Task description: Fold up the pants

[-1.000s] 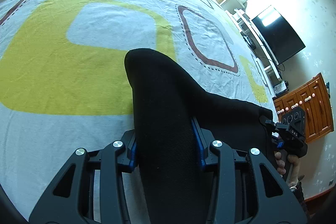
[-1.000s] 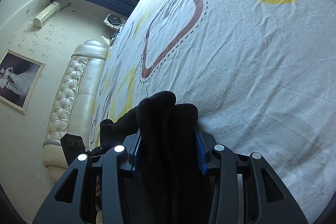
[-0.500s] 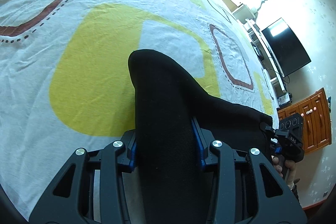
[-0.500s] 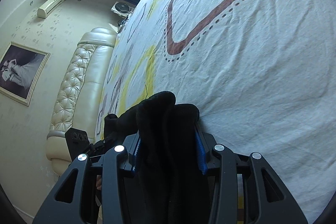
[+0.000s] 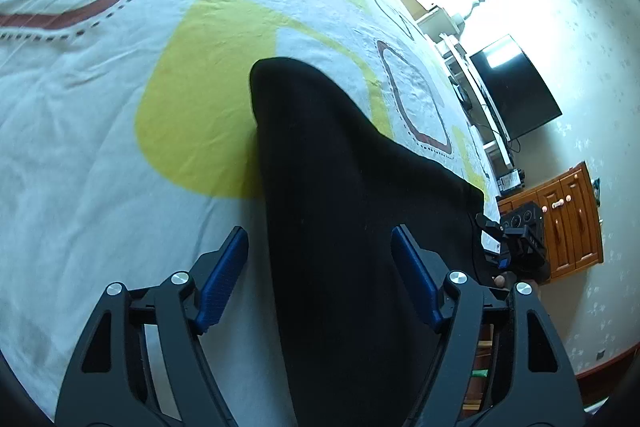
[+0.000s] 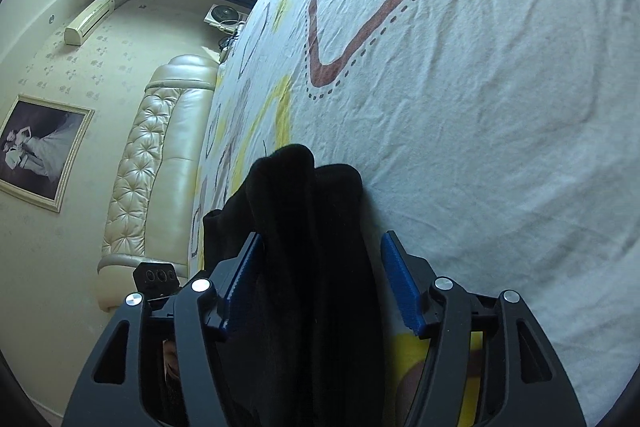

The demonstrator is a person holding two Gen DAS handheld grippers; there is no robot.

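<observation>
Left wrist: black pants [image 5: 344, 211], smooth.

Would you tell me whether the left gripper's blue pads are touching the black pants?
Apart: in the left wrist view, bedsheet shows between each of the pads and the pants.

Both wrist views close over bedsheet [image 5: 100, 131]; share black pants [image 5: 340, 207].

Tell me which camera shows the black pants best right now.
Left wrist view: the black pants spread from the open left hand-held gripper across the bedsheet toward the right hand-held gripper. The right wrist view shows only a bunched end between its open blue pads.
</observation>
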